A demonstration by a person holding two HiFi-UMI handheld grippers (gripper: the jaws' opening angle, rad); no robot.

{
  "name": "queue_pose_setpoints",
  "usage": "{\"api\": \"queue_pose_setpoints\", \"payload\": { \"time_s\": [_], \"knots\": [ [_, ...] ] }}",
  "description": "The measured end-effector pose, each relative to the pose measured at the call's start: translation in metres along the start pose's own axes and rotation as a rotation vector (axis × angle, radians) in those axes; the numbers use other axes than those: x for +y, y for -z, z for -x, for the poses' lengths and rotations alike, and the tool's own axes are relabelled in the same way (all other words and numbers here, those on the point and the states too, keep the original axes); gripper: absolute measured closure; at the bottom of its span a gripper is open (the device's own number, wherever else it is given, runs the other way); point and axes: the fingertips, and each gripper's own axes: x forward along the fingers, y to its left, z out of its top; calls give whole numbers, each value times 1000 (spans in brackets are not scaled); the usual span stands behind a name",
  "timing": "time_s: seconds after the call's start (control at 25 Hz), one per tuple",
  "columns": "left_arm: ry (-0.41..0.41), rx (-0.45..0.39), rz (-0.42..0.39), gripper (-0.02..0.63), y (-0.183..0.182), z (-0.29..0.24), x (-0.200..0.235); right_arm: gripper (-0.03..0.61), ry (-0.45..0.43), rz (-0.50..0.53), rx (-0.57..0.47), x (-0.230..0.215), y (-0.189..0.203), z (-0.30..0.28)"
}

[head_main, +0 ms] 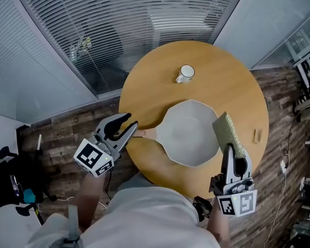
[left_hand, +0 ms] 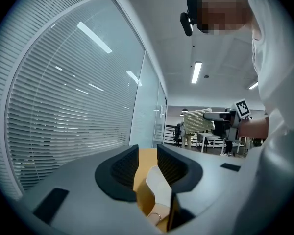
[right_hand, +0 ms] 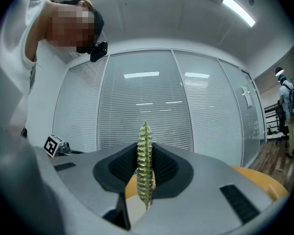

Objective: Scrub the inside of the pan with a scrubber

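A round wooden table carries a pale frying pan near its near edge, the pan handle sticking out past the table's left edge. The left gripper sits at that handle. Its jaws stand a little apart with the handle lying between them, and the pads do not pinch it. The right gripper is clamped on a green-yellow scrubber, gripping it edge-on by its lower end. The scrubber is held up over the pan's right rim, not touching the inside. A white mug stands near the table's far edge, well apart from the pan. A small wooden piece lies by the right edge.
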Motion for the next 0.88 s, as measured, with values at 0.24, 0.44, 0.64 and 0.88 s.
{"api": "queue_pose_setpoints", "payload": {
  "time_s": [0.24, 0.44, 0.64, 0.88],
  "knots": [
    [53, 47, 21, 458, 17, -9, 2, 499, 20, -3, 11, -10, 4, -5],
    [90, 102, 39, 412, 37, -15, 0, 499, 27, -13, 9, -11, 7, -5],
    [141, 217, -23, 363, 70, -24, -9, 499, 24, -20, 11, -13, 12, -7],
    [157, 344, -40, 331, 107, -27, -6, 499, 25, -22, 18, -13, 14, -7]
  ]
}}
